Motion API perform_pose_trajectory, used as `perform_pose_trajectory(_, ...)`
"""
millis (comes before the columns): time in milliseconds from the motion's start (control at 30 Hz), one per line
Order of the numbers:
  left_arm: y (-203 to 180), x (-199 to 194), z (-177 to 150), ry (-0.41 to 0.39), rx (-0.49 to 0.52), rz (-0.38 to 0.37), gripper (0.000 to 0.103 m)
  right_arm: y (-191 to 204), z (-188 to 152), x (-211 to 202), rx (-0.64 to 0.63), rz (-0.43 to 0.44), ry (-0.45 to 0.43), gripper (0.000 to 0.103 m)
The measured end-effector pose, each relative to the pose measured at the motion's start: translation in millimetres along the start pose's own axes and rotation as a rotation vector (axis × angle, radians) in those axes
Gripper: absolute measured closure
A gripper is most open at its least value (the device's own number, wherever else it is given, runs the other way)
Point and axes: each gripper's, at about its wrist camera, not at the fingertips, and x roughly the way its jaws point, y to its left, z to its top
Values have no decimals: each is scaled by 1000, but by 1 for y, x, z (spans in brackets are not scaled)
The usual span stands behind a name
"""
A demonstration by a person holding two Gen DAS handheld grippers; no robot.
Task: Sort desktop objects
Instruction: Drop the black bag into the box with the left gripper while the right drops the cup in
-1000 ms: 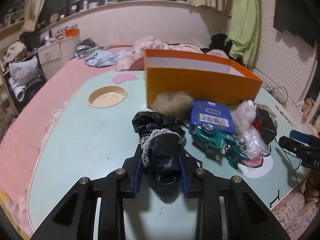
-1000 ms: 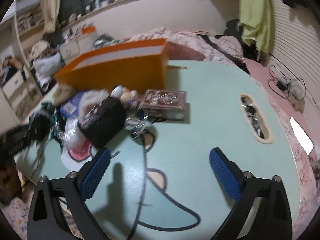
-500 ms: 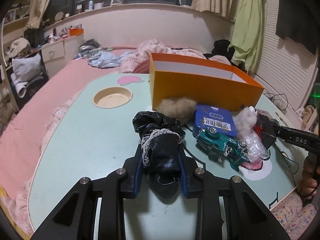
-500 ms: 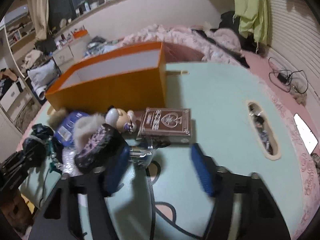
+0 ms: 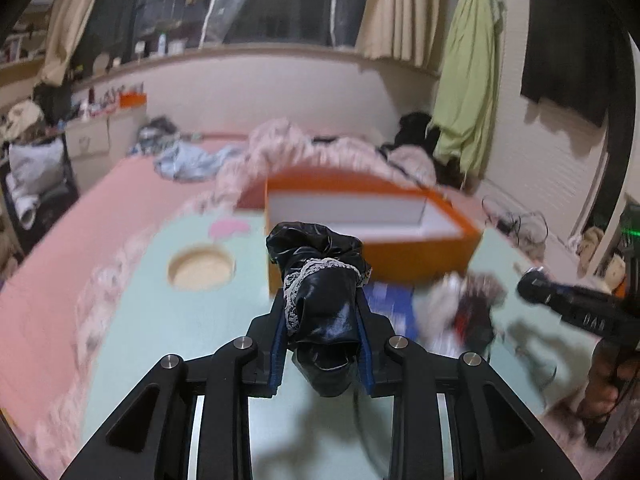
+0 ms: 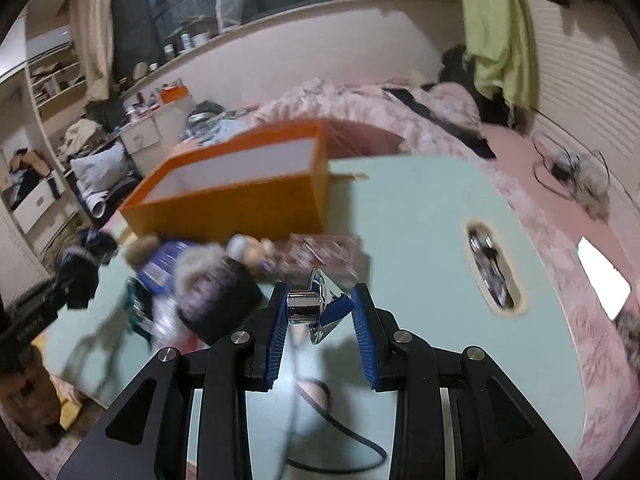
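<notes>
the left gripper [image 5: 322, 344] is clamping the black lace-trimmed pouch [image 5: 320, 300] between its jaws; the right gripper's [image 6: 320, 316] jaws are closing on a shiny metal piece [image 6: 310, 306] between them.

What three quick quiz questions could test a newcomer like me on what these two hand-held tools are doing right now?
1. True or false: the left tool grips a black pouch with lace trim.
2. What lies between the pads of the right tool?
A) a shiny metal object
B) a fluffy pompom
C) nothing
3. Fill in: the orange box on the mint-green table looks ____ inside.

Key:
1. True.
2. A: the shiny metal object sits between the pads, and the jaws are closing on it.
3. Empty; only its white inner walls show.
</notes>
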Motion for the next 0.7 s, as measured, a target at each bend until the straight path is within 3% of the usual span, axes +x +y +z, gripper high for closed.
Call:
perform_pose_trajectory(200, -10, 33, 61, -15, 31, 0, 76, 32, 51, 20, -85, 29, -28, 70)
perform_pose_trajectory(367, -10, 93, 83, 105, 1, -4, 74, 60, 91, 63, -169, -10, -10, 70)
perform_pose_trajectory(433, -13, 108, 83, 128, 15, 1, 61, 67, 99, 77, -181, -24, 6, 70)
perform_pose_trajectory(467, -14, 110, 81, 123, 25, 19, 37, 68, 102, 83, -185, -39, 9, 70)
perform_pose_trajectory(500, -15, 110, 79, 106, 35, 63, 20, 70, 104, 88, -190, -63, 0, 67)
perform_pose_trajectory(533, -13, 106, 77, 77, 32, 97, 18, 72, 105, 92, -194, -97, -9, 61)
perform_pose_trajectory(600, -10, 97, 75, 52, 31, 83, 12, 72, 104, 93, -186, -134, -26, 42)
perform_pose_trajectory(700, -3, 83, 72, 48, 26, 73, 11, 67, 97, 80, -150, -110, -53, 33)
